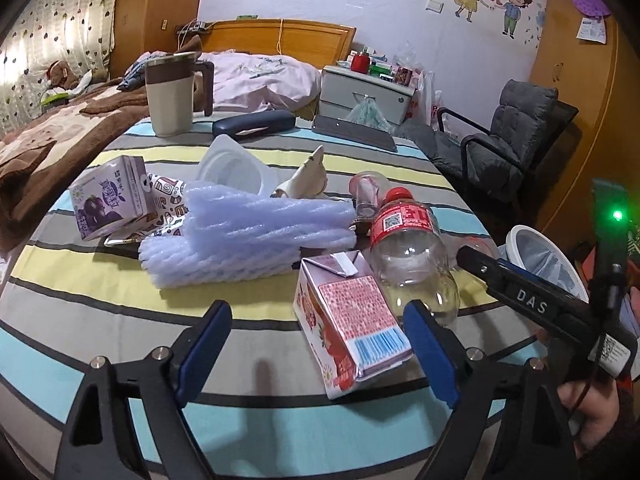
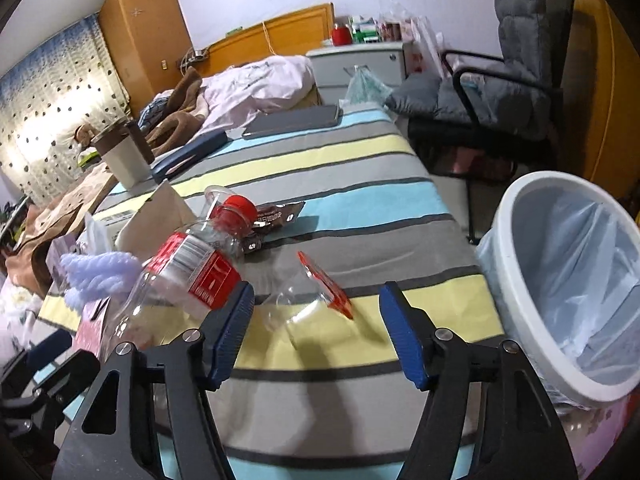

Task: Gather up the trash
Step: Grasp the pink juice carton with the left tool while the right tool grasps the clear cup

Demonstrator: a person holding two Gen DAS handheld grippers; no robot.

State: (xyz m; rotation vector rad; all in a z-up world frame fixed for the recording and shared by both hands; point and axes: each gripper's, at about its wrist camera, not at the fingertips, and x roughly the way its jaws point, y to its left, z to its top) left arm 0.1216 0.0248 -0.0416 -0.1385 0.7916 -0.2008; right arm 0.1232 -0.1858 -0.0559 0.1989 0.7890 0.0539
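Collecting: trash lies strewn over a striped tablecloth (image 1: 120,320), none of it visibly binned yet; nearly all the work looks left to do.
Bin: round white waste bin (image 2: 520,280) with a pale, crinkled plastic liner, just beside the table's edge; no trash shows inside the part in view.
Foam: ribbed lilac foam netting (image 1: 256,236), soft and tubular, mid-table.
Bottle: clear, crushed plastic bottle (image 1: 408,248), red label and cap, lying on its side.
Cartons: glossy pink drink carton (image 1: 352,320) tipped over near the bottle; a purple carton (image 1: 108,200) well apart.
Cup: small clear plastic cup (image 2: 296,300) with a red foil lid peeled back.
Left gripper (image 1: 320,344): released, blue ridged pads flanking the pink carton, not pressing.
Right gripper (image 2: 316,332): released, the cup between its pads, untouched.
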